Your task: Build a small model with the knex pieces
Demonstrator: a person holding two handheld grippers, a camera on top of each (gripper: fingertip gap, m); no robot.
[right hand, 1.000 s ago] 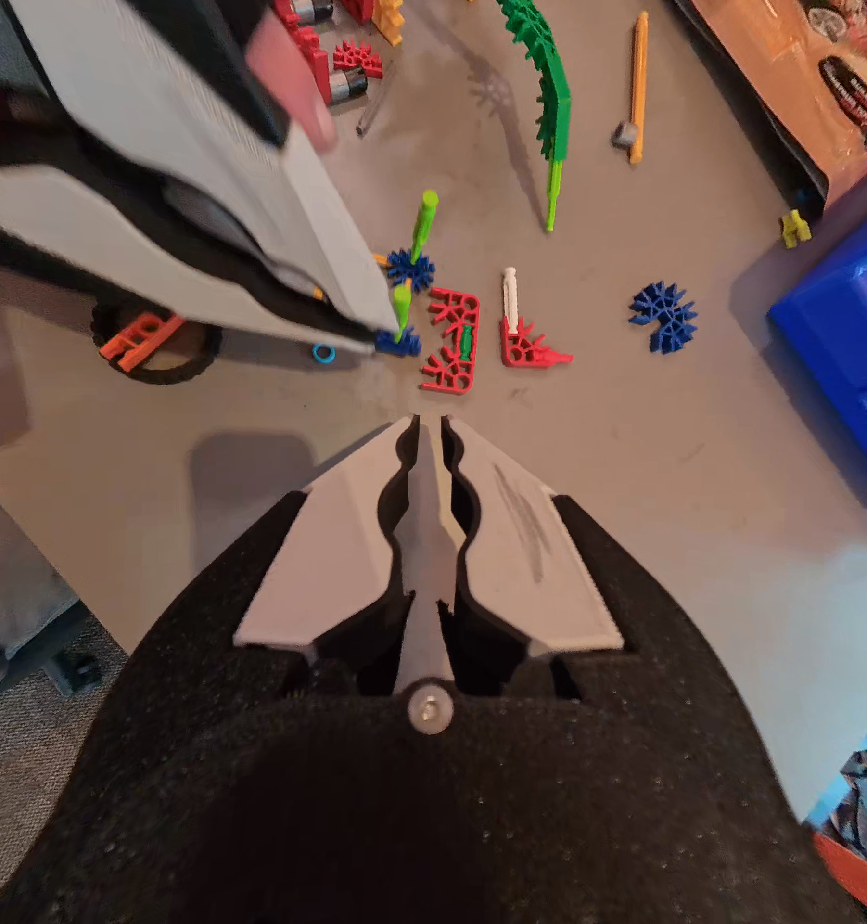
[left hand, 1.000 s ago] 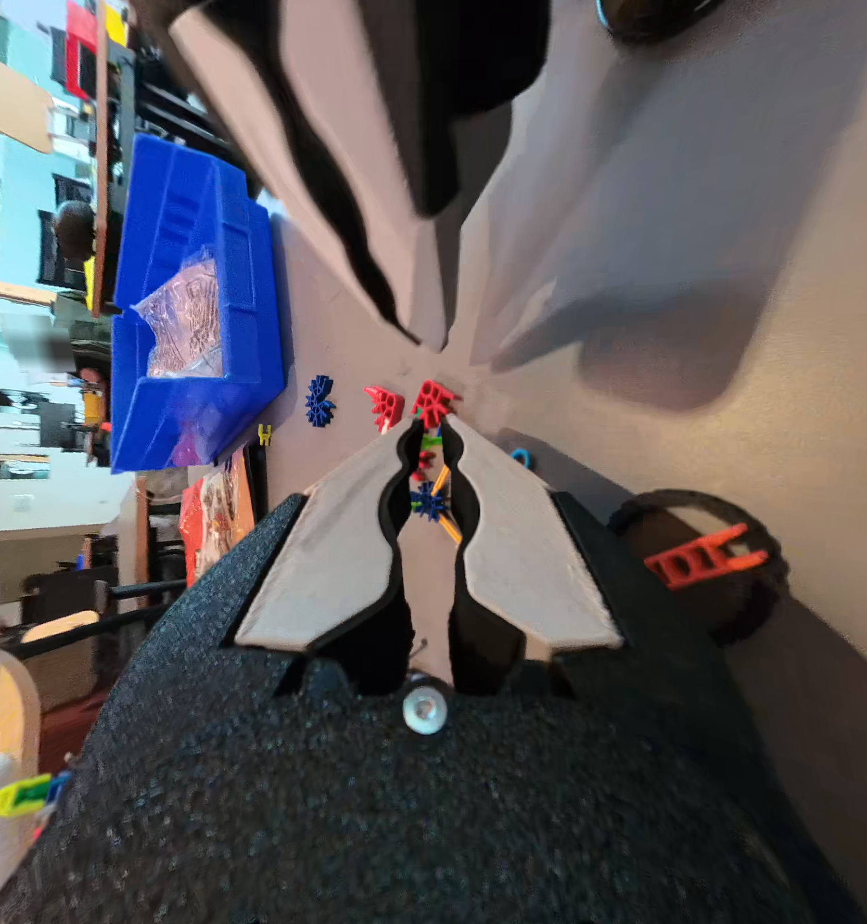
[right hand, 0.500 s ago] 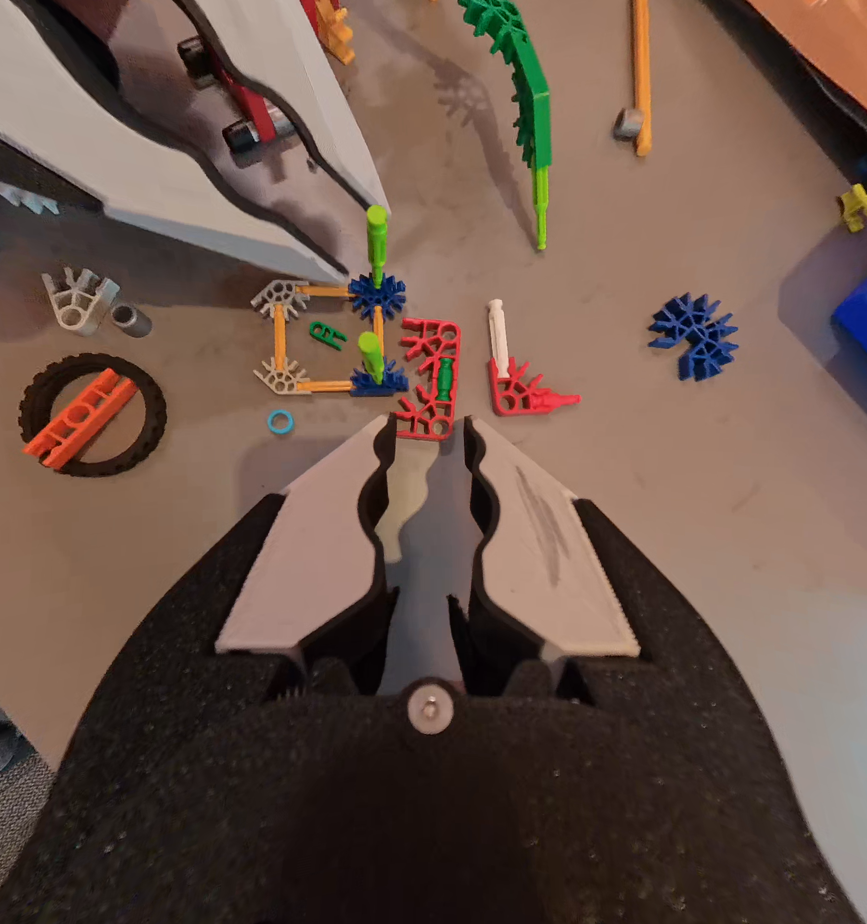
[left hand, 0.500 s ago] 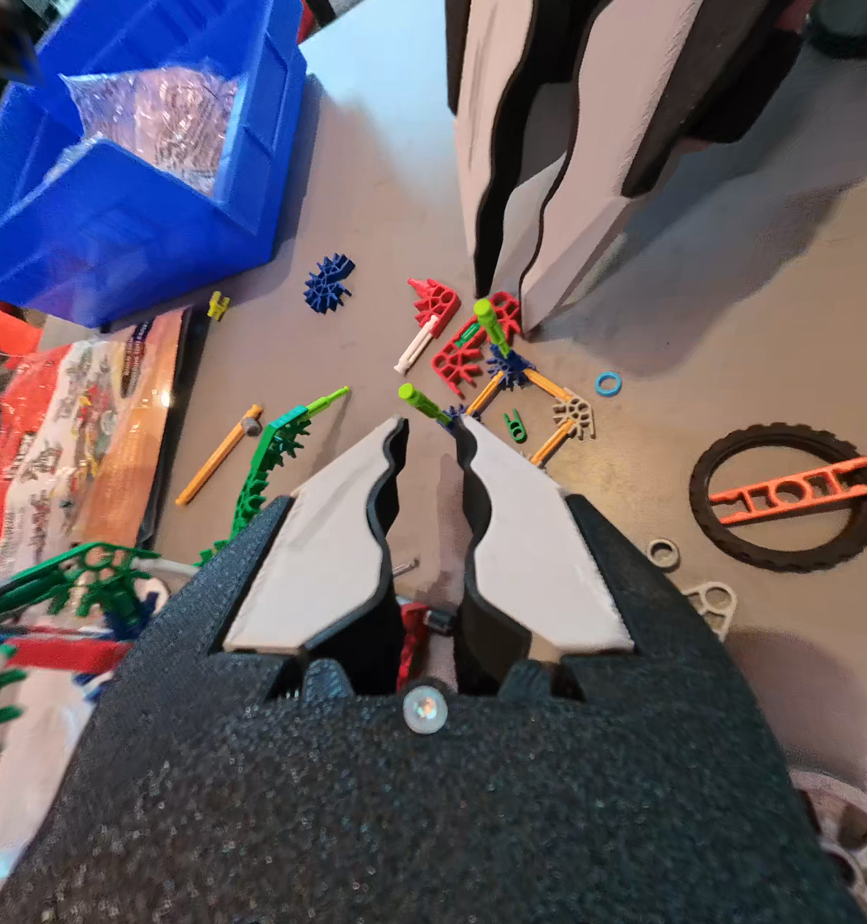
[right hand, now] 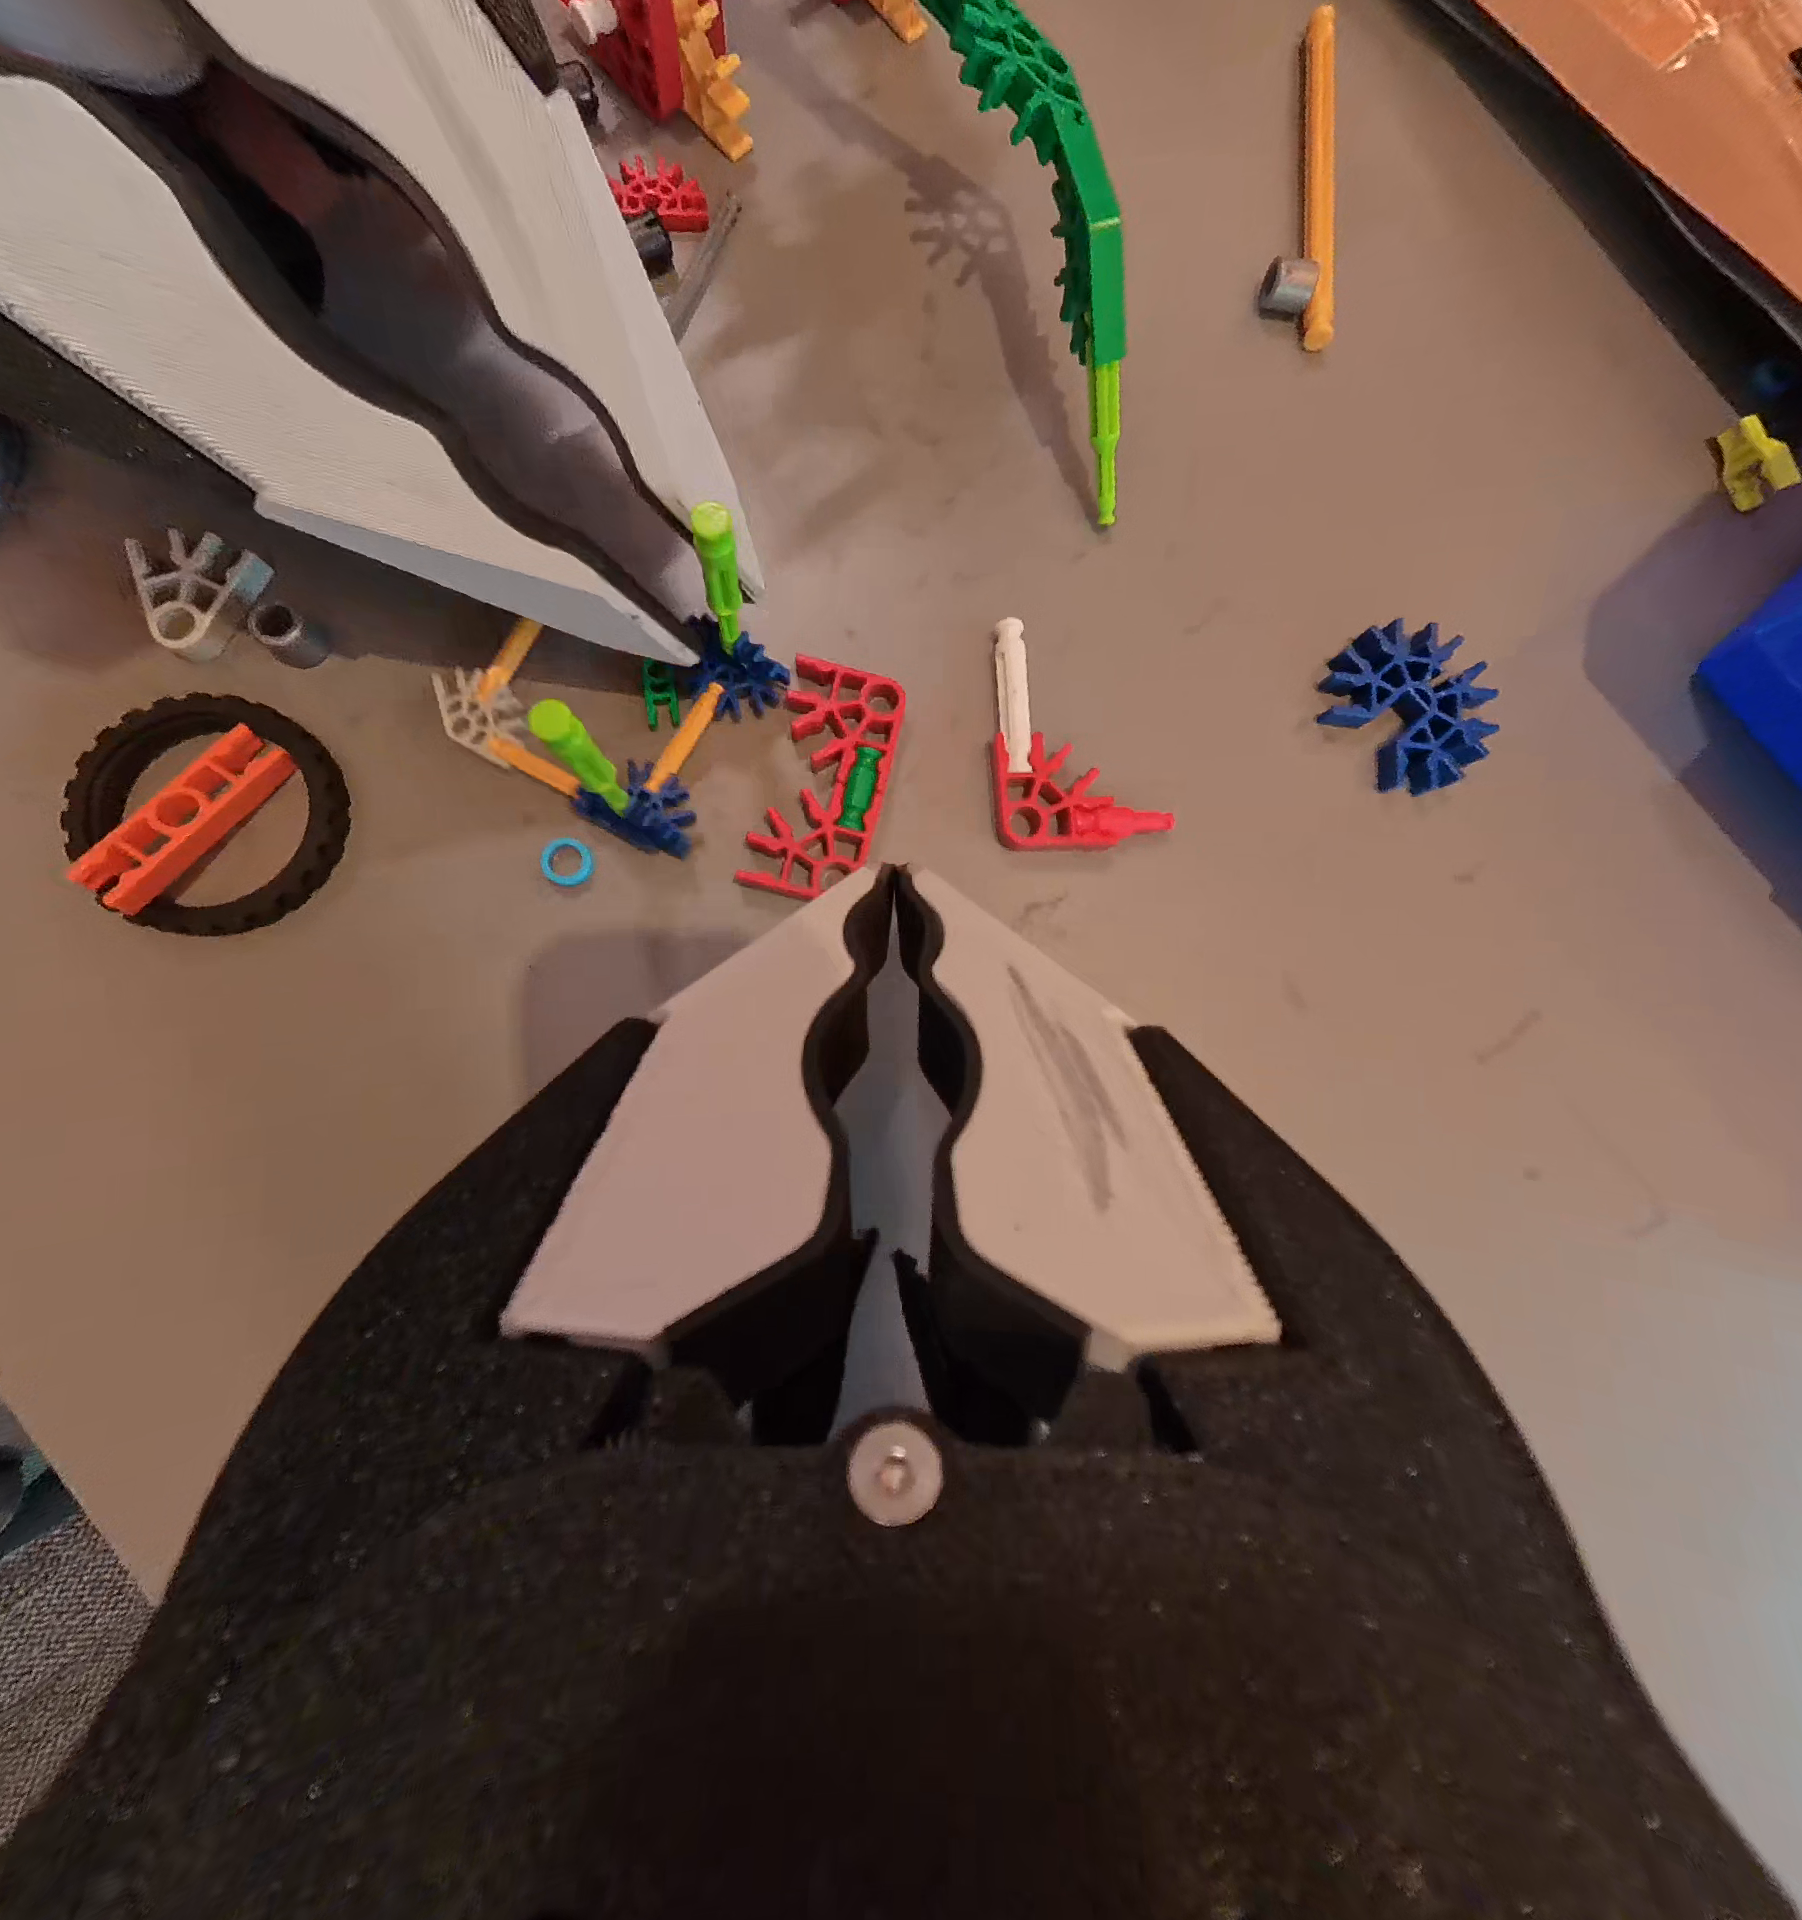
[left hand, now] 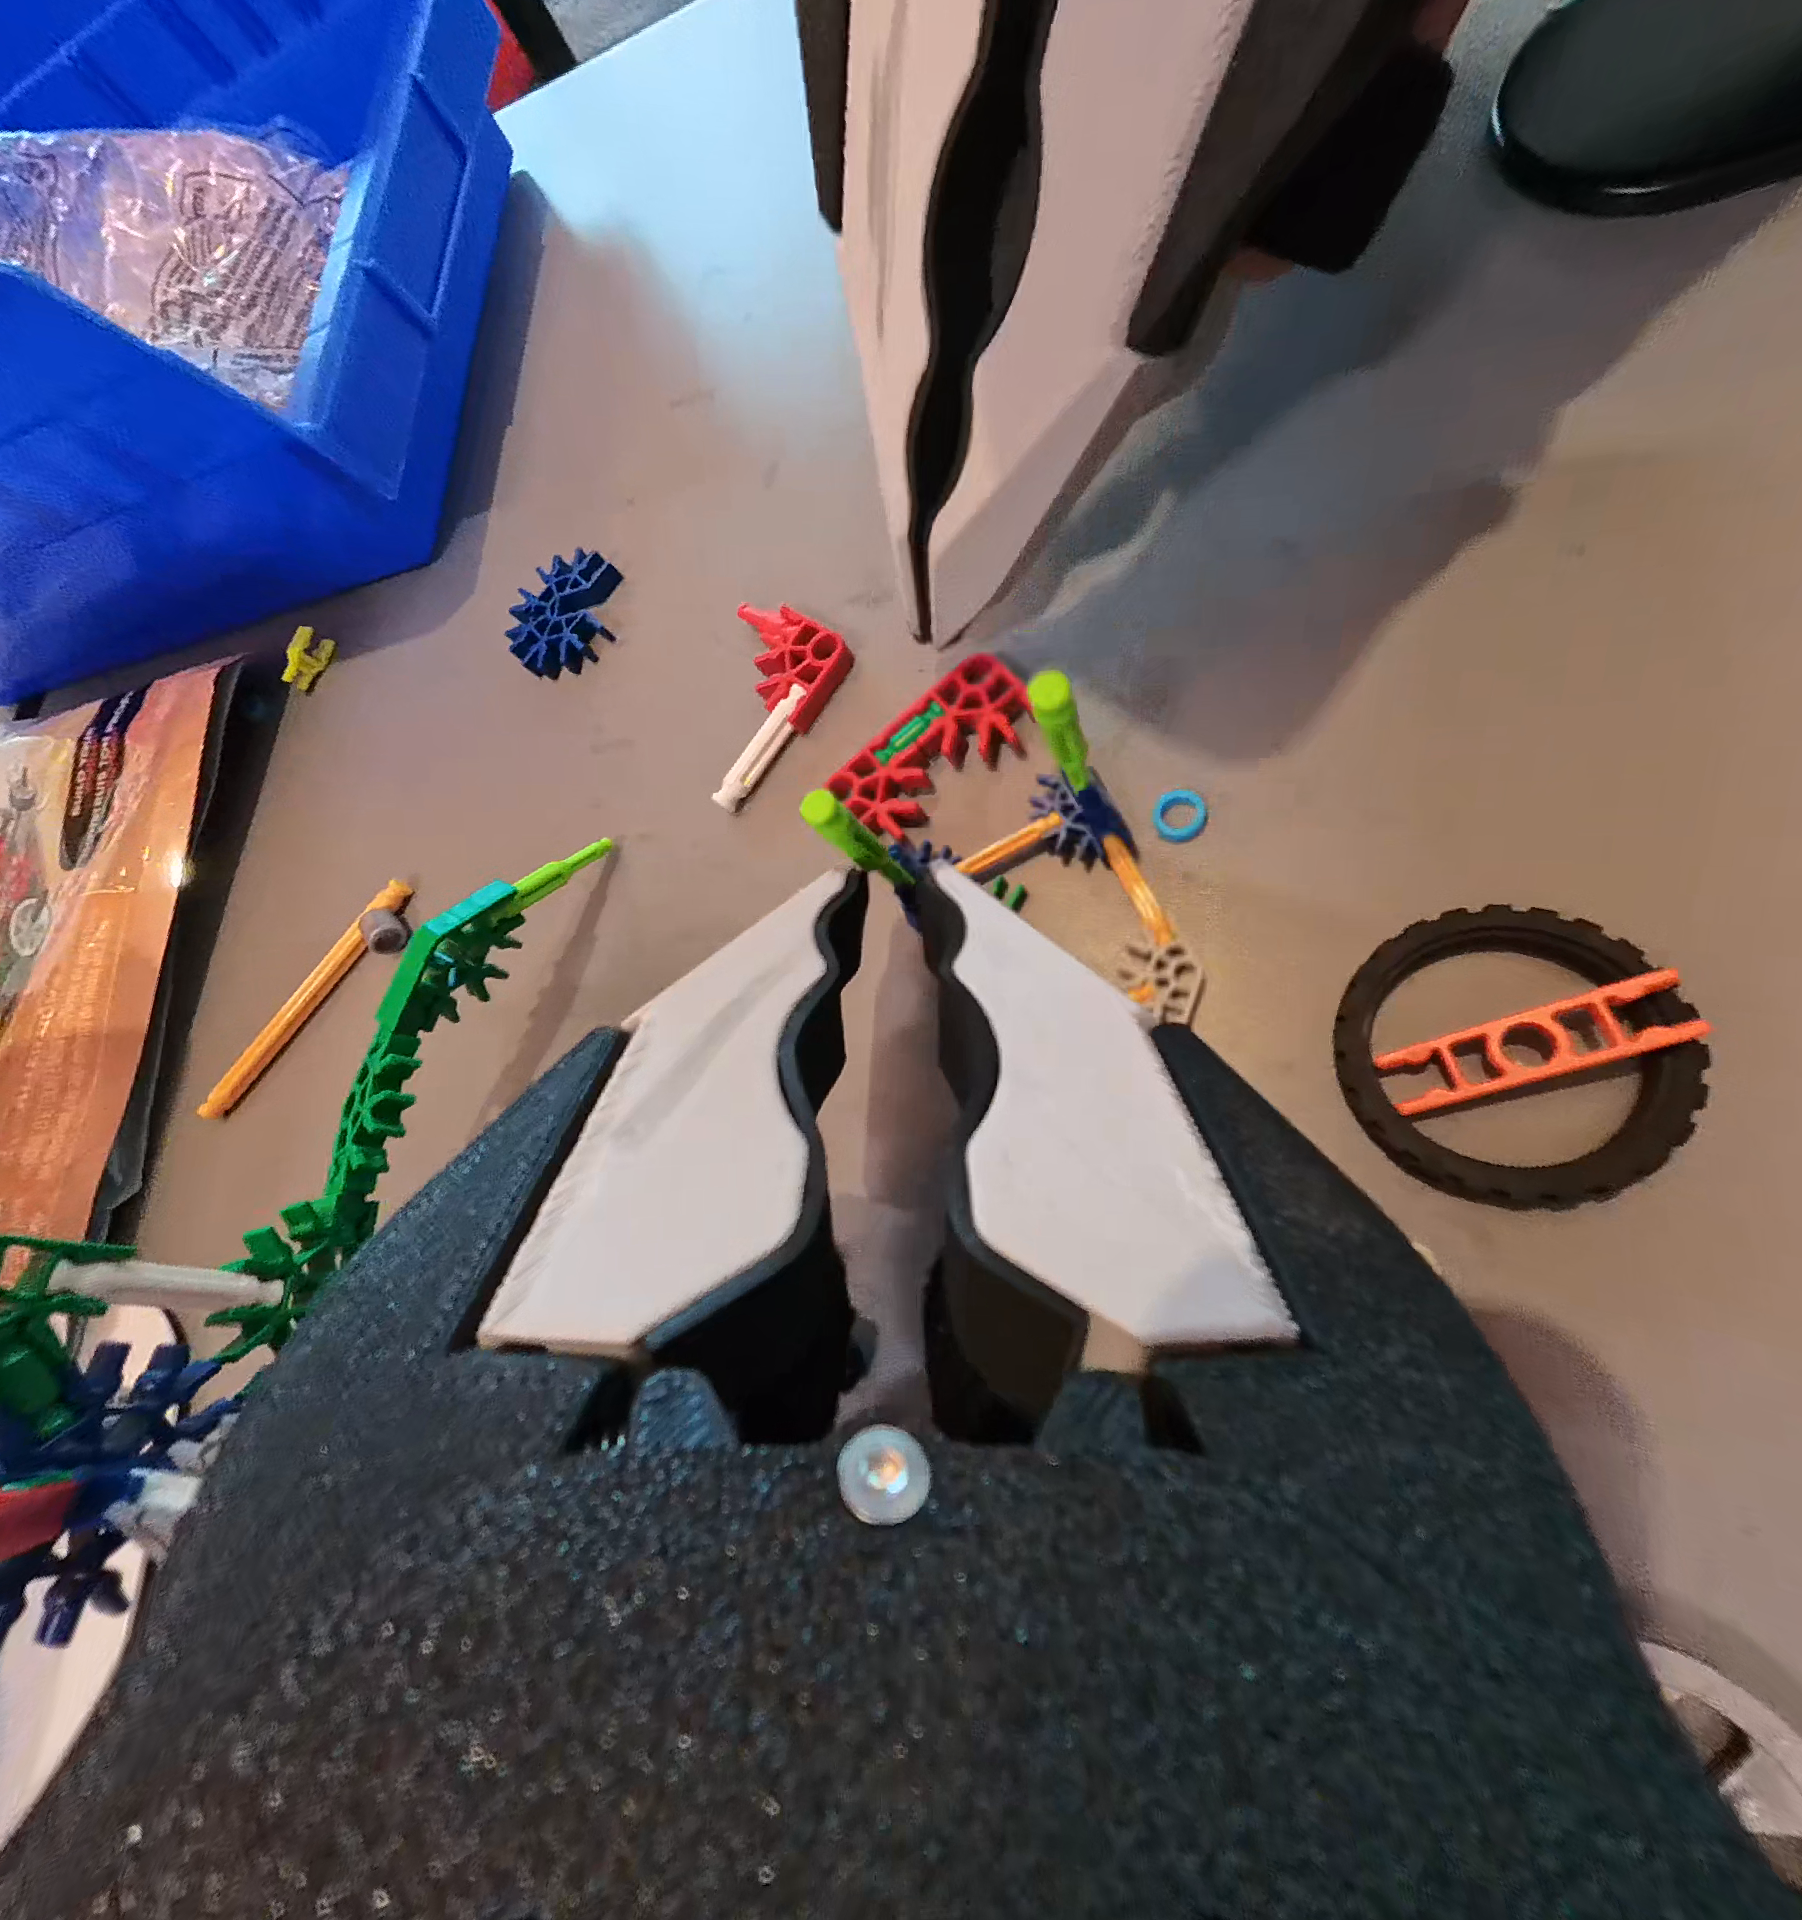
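Your left gripper [left hand: 892, 883] pinches the spiky blue connector [right hand: 736, 670] at frame centre — a lime rod [right hand: 715, 566] stands upright in it. Your right gripper [right hand: 892, 873], pressed together, sits just beside the webbed red plastic piece [right hand: 835, 779].

The right claw [right hand: 892, 878] hovers with its fingertips pressed together and nothing between them, just beside a red corner connector [right hand: 835, 774] lying flat on the grey desk [right hand: 1292, 1039]. Further off, the left claw [right hand: 715, 634] comes in from the upper left, its tips at a blue snowflake connector [right hand: 736, 670] bearing an upright lime rod [right hand: 715, 566]. A black tyre [right hand: 206, 816] with an orange piece lies at left
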